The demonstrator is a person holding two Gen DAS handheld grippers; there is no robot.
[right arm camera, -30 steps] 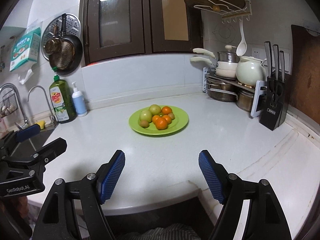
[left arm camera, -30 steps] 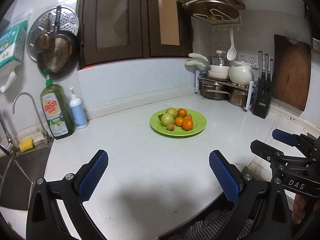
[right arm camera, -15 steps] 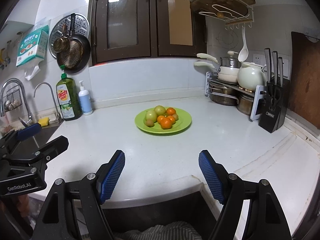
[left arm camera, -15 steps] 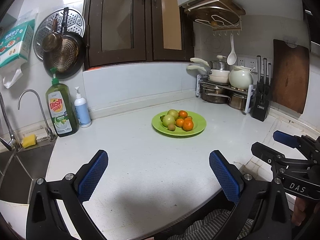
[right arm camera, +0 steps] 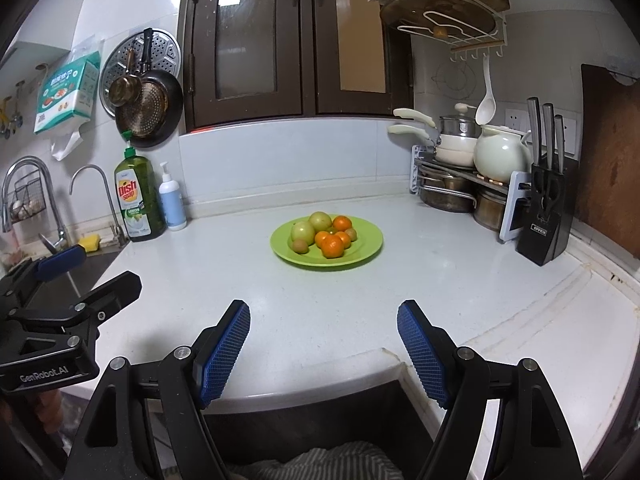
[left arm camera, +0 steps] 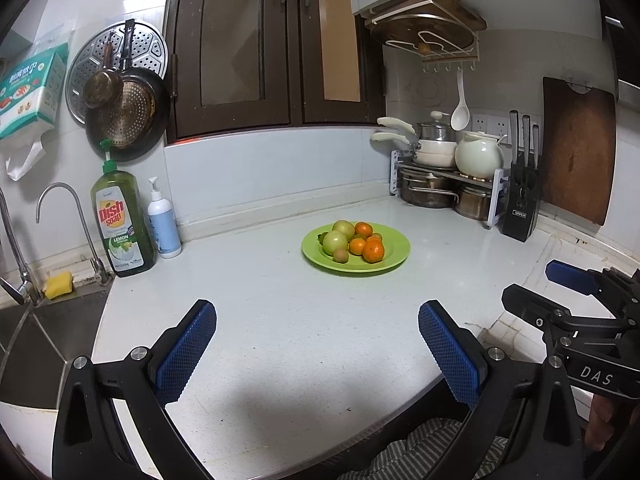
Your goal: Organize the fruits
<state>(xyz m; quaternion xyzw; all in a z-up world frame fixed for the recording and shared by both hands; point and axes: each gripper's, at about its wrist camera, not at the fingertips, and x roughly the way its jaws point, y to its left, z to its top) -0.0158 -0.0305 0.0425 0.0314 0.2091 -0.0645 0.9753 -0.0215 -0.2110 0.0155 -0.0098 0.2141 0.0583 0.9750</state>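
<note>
The left gripper [left arm camera: 316, 344] has its 2 blue-padded fingers [left arm camera: 186, 350] spread wide with nothing between them, poised over the near edge of a white countertop [left arm camera: 280, 320]. The right gripper [right arm camera: 323, 342] is the same: spread apart, holding nothing, above the counter's front edge. Ahead of both pairs of fingers, well apart from them, sits a green plate [right arm camera: 360, 254] carrying 2 green fruits, several oranges [right arm camera: 333, 246] and small brownish fruits. Further off, left of the fingers, a green dish soap bottle [left arm camera: 120, 224] and a white pump bottle [left arm camera: 163, 226] stand by the sink [left arm camera: 36, 336]. To the right, a pot rack [right arm camera: 464, 184] and a black knife block [right arm camera: 546, 216] line the back wall.
</note>
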